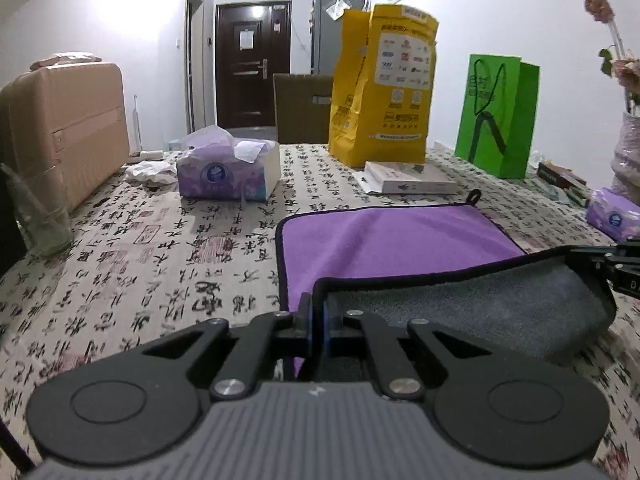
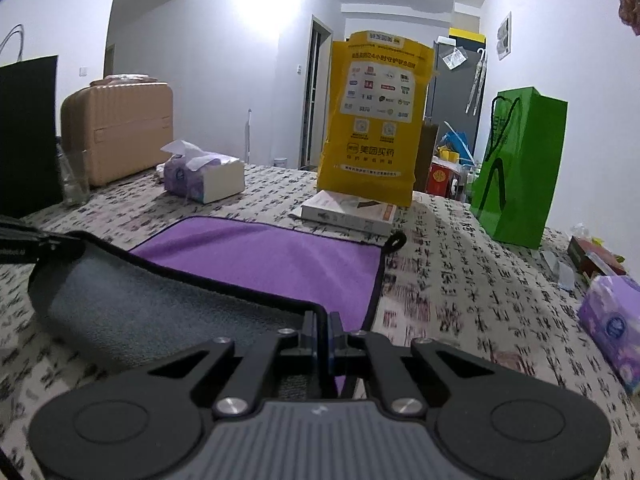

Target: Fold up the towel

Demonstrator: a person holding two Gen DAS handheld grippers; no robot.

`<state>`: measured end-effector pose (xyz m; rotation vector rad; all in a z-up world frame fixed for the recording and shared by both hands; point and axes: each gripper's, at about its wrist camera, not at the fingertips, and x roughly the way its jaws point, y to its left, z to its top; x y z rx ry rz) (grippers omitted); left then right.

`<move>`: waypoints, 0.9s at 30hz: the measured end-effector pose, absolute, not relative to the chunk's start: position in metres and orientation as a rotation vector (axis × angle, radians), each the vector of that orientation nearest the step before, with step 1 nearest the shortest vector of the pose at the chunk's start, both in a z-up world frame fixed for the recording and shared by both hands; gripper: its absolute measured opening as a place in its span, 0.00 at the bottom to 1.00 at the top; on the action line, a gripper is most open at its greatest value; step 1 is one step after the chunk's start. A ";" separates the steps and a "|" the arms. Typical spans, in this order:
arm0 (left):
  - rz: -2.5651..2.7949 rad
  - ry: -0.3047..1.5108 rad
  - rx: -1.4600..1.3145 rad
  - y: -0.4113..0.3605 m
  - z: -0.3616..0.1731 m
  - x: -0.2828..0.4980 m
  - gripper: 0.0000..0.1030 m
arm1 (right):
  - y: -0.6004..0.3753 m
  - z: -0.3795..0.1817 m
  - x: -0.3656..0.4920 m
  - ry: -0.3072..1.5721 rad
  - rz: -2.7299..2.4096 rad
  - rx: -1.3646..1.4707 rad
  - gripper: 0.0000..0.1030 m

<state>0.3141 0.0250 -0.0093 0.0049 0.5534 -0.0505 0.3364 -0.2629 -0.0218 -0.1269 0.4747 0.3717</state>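
A towel, purple (image 1: 384, 240) on one side and grey on the other, lies on the patterned tablecloth. Its near edge is lifted and folded over, showing the grey side (image 1: 480, 308). My left gripper (image 1: 319, 312) is shut on the near left corner of the towel. My right gripper (image 2: 322, 332) is shut on the near right corner; the towel's purple face (image 2: 280, 260) and grey underside (image 2: 152, 312) show in the right wrist view. The right gripper also shows at the right edge of the left wrist view (image 1: 616, 264). A black hanging loop (image 2: 396, 240) sits at the far right corner.
Beyond the towel stand a yellow paper bag (image 1: 384, 96), a green gift bag (image 1: 496, 116), a flat white box (image 1: 412, 178) and a tissue box (image 1: 228, 172). A beige suitcase (image 1: 64, 128) and a glass (image 1: 40, 216) are at the left. Another tissue pack (image 2: 612, 328) lies at the right.
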 end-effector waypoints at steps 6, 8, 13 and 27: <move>-0.056 0.577 -0.003 0.035 0.001 0.352 0.05 | -0.256 -0.018 0.376 0.497 0.381 -0.119 0.04; -0.059 0.584 -0.001 0.036 0.003 0.365 0.05 | -0.256 -0.016 0.388 0.507 0.387 -0.109 0.04; -0.072 0.606 0.000 0.037 0.007 0.393 0.05 | -0.254 -0.014 0.417 0.514 0.383 -0.115 0.04; -0.077 0.697 -0.035 0.044 0.002 0.487 0.05 | -0.259 -0.026 0.506 0.586 0.376 -0.040 0.04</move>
